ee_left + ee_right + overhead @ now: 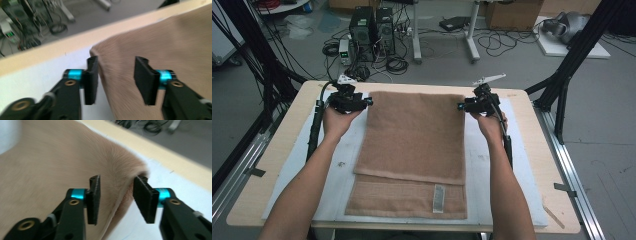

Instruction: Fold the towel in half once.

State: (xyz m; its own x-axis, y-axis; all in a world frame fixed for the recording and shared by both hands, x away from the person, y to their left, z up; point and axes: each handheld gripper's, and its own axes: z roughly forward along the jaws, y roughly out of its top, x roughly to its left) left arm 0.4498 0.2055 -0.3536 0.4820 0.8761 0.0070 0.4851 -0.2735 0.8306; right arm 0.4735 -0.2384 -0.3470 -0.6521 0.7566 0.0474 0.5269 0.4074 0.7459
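Brown towel (pixel 414 135) folded, far corners between fingers | left gripper (pixel 368 102) released | right gripper (pixel 460 106) released

The towel (pixel 414 135) was matt, fuzzy tan terry cloth. The tabletop (pixel 532 107) looked like pale, smooth wood, with a matt white mat (pixel 492 165) on it.

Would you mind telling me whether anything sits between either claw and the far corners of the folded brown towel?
Nothing visible does. The left claw stands open at the far left corner of the folded brown terry towel, and the right claw stands open at its far right corner, with bare cloth between the jaws.
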